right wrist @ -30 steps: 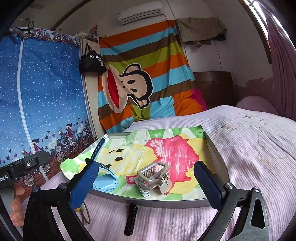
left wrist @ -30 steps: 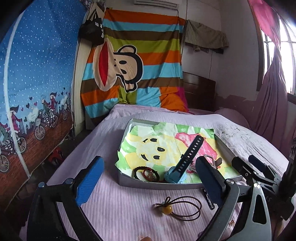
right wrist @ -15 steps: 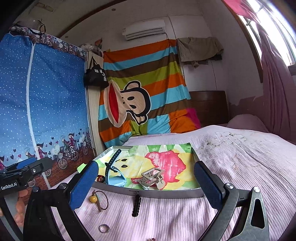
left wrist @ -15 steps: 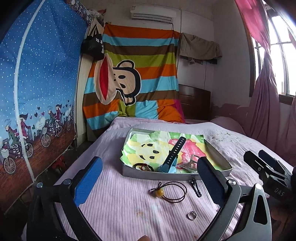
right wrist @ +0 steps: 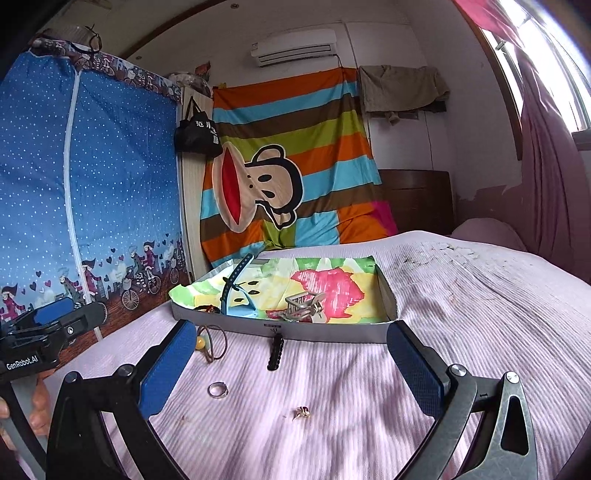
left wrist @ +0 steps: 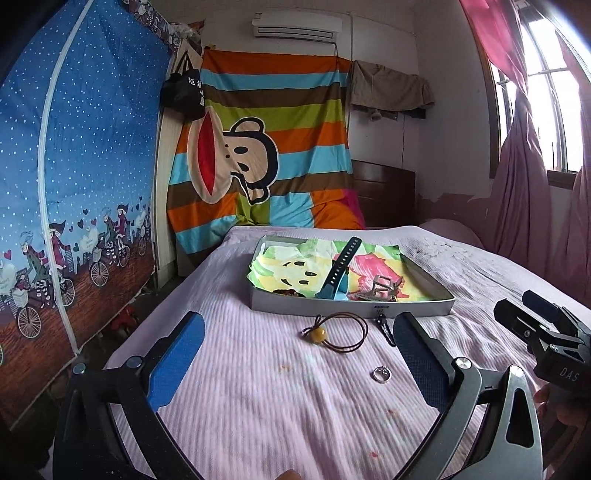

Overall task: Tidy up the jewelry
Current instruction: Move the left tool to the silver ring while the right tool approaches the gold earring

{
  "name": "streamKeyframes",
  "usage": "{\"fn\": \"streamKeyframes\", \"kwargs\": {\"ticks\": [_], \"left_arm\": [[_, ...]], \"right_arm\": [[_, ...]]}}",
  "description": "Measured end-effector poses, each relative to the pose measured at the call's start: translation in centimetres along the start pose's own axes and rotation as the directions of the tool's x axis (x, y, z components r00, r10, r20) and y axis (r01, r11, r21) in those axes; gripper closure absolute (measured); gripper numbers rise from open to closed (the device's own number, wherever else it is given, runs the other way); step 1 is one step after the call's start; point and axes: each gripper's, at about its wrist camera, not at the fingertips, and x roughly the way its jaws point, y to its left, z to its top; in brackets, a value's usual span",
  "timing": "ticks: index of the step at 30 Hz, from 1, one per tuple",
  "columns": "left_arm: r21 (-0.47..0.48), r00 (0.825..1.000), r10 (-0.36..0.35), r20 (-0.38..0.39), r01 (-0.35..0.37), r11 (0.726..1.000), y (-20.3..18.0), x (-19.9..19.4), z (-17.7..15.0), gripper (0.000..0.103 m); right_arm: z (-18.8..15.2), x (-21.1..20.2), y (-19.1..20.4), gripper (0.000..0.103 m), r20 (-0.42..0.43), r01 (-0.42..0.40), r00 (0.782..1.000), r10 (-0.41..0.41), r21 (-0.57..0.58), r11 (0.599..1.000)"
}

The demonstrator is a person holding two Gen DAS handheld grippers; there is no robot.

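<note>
Silver ring (left wrist: 381,373) lies flat on pink bedspread (left wrist: 258,387); both tongs (left wrist: 301,363) (right wrist: 295,369) gape wide, empty.

**Room contents, non-task**

Striped monkey-print sheet (left wrist: 273,155) on far wall; air conditioner (left wrist: 297,27) above it; black bag (left wrist: 184,94) hanging left; blue bicycle-print wardrobe (left wrist: 77,155); pink curtain (left wrist: 524,192) at window; pink bedspread (right wrist: 461,306).
</note>
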Motion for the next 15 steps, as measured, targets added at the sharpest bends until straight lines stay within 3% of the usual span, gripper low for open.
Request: {"fn": "streamKeyframes", "kwargs": {"ticks": [8,15], "left_arm": [[0.048,0.999,-0.021,-0.034,0.023,0.999,-0.6,0.5,-1.6,0.003],[0.104,0.986,-0.048,-0.159,0.065,0.992,-1.4,3.6,-2.7,0.003]], "right_arm": [[-1.1,0.7,-0.3,0.0,-0.057,0.044,0.997,-0.047,-0.054,0.998],[-2.5,3.0,-2.1,0.0,-0.199,0.056,0.978,-0.059,-0.022,0.998]]}}
